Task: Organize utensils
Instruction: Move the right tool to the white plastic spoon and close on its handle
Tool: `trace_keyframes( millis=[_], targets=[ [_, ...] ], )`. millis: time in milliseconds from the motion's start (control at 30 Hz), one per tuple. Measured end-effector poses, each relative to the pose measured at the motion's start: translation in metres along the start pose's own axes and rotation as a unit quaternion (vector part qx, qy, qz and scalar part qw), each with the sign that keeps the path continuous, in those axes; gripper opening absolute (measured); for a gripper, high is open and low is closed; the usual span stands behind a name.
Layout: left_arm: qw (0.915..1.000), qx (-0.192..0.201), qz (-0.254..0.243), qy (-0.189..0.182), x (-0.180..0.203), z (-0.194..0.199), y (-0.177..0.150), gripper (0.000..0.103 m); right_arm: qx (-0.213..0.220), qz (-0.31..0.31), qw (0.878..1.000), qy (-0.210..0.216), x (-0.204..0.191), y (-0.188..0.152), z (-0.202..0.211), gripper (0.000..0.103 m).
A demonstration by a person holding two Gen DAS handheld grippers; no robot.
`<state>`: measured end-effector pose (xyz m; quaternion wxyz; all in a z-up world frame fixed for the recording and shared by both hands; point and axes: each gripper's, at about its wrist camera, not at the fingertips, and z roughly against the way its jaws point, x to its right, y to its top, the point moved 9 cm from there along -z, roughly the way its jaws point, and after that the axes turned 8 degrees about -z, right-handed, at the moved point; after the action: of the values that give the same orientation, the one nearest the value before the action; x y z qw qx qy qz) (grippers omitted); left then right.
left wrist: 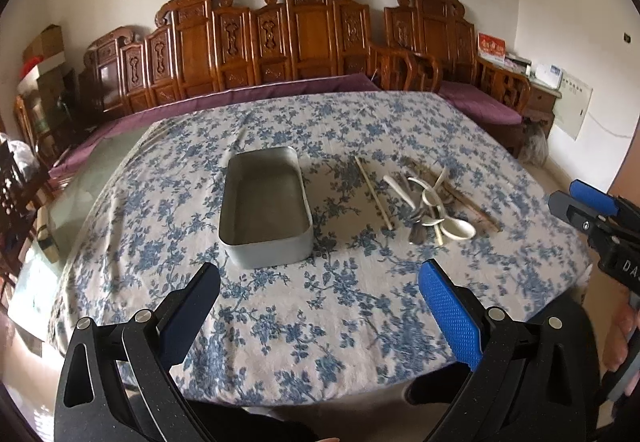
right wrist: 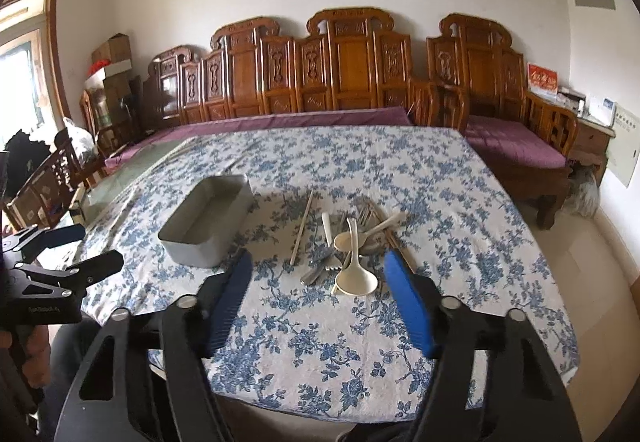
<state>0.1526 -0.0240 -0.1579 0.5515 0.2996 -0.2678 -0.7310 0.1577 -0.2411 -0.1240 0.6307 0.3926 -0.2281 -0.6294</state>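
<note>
An empty grey metal tin (left wrist: pixel 266 201) (right wrist: pixel 208 222) stands on the blue-flowered tablecloth (left wrist: pixel 320 314) (right wrist: pixel 312 338). Right of it lies a pile of utensils (left wrist: pixel 430 201) (right wrist: pixel 352 246): white ceramic spoons (right wrist: pixel 356 282), metal forks (right wrist: pixel 320 270) and chopsticks, with one pale chopstick (left wrist: pixel 374 191) (right wrist: pixel 302 228) lying apart. My left gripper (left wrist: pixel 320 274) is open and empty, above the near table in front of the tin. My right gripper (right wrist: pixel 320 262) is open and empty, just short of the pile; it also shows in the left wrist view (left wrist: pixel 568 197).
A carved wooden bench with purple cushions (left wrist: pixel 280 89) (right wrist: pixel 512 145) runs behind the table. A bare glass tabletop strip (left wrist: pixel 92 177) shows at the left. Chairs and boxes (right wrist: pixel 60 169) stand at the far left. The table's front edge (right wrist: pixel 320 414) is close below the grippers.
</note>
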Motion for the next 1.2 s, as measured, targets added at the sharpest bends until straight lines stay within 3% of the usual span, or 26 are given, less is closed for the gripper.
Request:
trace_keyframes(
  millis=[133,267,767,1100,1200],
  targets=[
    [0.9999,-0.014,-0.002,-0.01,-0.001,-0.019,0.0,0.096,-0.012,-0.001,1.0,-0.002,0.009,-0.003,-0.022,0.066],
    [0.9995,-0.023,-0.01,-0.018,0.002,-0.04,0.004,0.096,-0.033,-0.002,0.999,-0.012,0.025,-0.006,-0.049,0.055],
    [0.9948,-0.055,-0.039,-0.076,0.041,-0.092,0.014,0.096,-0.133,-0.029,0.991,-0.02,0.075,-0.042,-0.159,0.049],
    [0.9926,-0.087,-0.041,-0.073,0.052,-0.119,0.002,0.096,-0.184,-0.033,0.982,-0.012,0.072,-0.069,-0.196,0.049],
    [0.9921,-0.093,-0.042,-0.073,0.054,-0.125,0.002,0.096,-0.182,-0.027,0.983,-0.016,0.071,-0.07,-0.196,0.049]
  ],
)
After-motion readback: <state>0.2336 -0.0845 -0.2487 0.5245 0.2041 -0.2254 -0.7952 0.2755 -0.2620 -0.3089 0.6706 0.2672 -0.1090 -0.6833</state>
